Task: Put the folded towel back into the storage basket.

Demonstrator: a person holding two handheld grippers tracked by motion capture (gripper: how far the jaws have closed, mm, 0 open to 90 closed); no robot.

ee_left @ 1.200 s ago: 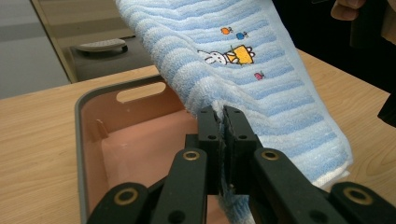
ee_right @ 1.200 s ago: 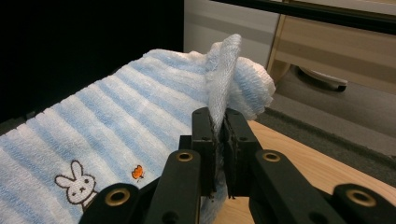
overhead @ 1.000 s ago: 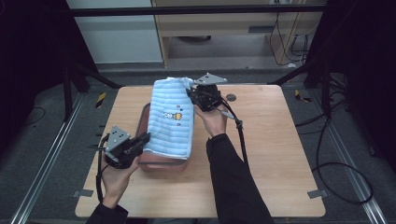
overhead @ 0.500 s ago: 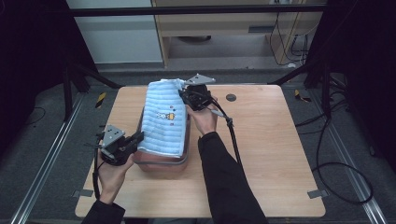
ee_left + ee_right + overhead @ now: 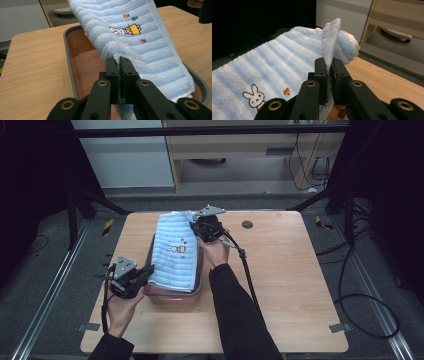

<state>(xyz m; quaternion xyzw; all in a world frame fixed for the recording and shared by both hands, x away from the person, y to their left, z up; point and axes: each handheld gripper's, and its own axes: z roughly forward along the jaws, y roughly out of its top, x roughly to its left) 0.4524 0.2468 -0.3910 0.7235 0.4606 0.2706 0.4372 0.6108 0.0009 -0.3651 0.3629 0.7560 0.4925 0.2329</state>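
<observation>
- The blue striped towel hung stretched over the brown tray, its long axis running from the near-left of the tabletop toward the far side, roughly in line with the tray's own length.
- The left gripper was clenched on the towel's near end; in the left gripper view the jaws stood pressed together with terry cloth pinched between them, just above the tray's near-left rim.
- The right gripper was clamped on the far end; in the right gripper view a fold of cloth rose out of the shut jaws.
- From each pair of jaws the towel ran straight away toward the other hand, so the cloth lay between the two grippers, sagging slightly toward the tray floor.
- The embroidered rabbit faced up, about midway along the towel.
- By my judgement, the coming move turned on keeping the towel's long axis matched to the tray's while both ends went down; neither hand sat nearer, each holding its own end.
</observation>
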